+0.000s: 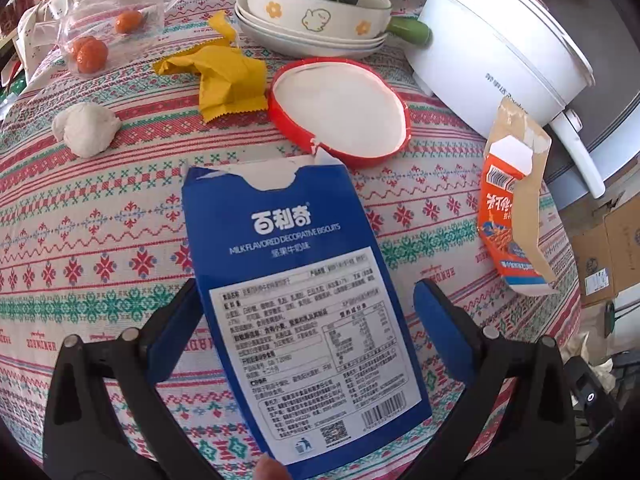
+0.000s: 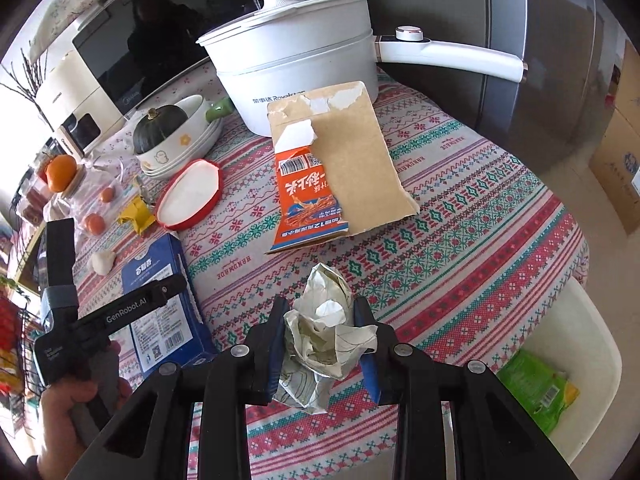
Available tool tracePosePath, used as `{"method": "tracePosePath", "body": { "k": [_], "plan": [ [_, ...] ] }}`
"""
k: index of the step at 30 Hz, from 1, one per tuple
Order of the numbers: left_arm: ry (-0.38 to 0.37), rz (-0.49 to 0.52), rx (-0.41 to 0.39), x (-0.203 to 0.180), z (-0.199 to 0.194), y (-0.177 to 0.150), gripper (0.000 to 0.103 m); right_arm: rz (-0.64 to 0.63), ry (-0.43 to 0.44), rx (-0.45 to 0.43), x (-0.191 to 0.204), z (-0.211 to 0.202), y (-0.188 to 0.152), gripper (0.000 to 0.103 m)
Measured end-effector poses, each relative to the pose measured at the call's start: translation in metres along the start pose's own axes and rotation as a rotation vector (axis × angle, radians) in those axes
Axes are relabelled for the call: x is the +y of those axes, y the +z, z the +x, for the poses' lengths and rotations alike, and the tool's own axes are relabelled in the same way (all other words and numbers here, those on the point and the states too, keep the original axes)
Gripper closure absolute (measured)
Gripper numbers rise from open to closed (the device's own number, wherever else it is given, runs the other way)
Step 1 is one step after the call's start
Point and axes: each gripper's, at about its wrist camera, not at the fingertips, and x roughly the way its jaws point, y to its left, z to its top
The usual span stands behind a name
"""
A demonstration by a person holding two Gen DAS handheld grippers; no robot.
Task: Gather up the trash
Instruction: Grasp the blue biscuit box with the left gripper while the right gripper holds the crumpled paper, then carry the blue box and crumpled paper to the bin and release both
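Observation:
A blue biscuit box [image 1: 296,280] lies flat on the patterned tablecloth [image 1: 80,240], label side up. My left gripper [image 1: 308,284] stands open over it with a finger on either side; the left pad is at the box's edge and the right pad stands clear. In the right wrist view the same box [image 2: 168,292] lies under that gripper, which a hand [image 2: 76,404] holds. My right gripper [image 2: 320,302] is shut on a crumpled paper wad [image 2: 326,320], held above the cloth. A torn orange snack carton [image 2: 320,184] lies just beyond it.
A yellow wrapper [image 1: 224,76], a red-rimmed lid [image 1: 340,108] and a white wad [image 1: 86,128] lie farther back. A white electric pot [image 2: 296,64], stacked bowls with a squash [image 1: 316,8] and bagged oranges [image 1: 92,40] crowd the far side. A green packet [image 2: 536,392] rests on a white chair.

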Motion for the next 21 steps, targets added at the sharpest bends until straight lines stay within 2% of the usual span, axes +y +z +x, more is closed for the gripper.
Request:
{"method": "tracePosePath", "body": {
  "k": [4, 9, 10, 15, 21],
  "plan": [
    [0.076, -0.019, -0.027, -0.011, 0.003, -0.012, 0.001, 0.019, 0.006, -0.002, -0.007, -0.005, -0.002, 0.07],
    [0.204, 0.051, -0.039, -0.032, 0.016, -0.027, 0.0, 0.027, 0.0, -0.008, -0.016, -0.009, 0.0, 0.069],
    [0.208, 0.059, -0.045, -0.035, 0.016, -0.029, 0.0, 0.028, -0.004, -0.009, -0.018, -0.01, 0.0, 0.069],
    [0.174, 0.068, -0.011, -0.032, 0.011, -0.035, 0.001, 0.04, -0.024, -0.017, -0.03, -0.018, 0.0, 0.069],
    [0.075, 0.113, -0.012, -0.023, -0.013, -0.04, 0.006, 0.063, -0.029, -0.027, -0.041, -0.031, -0.004, 0.069]
  ]
}}
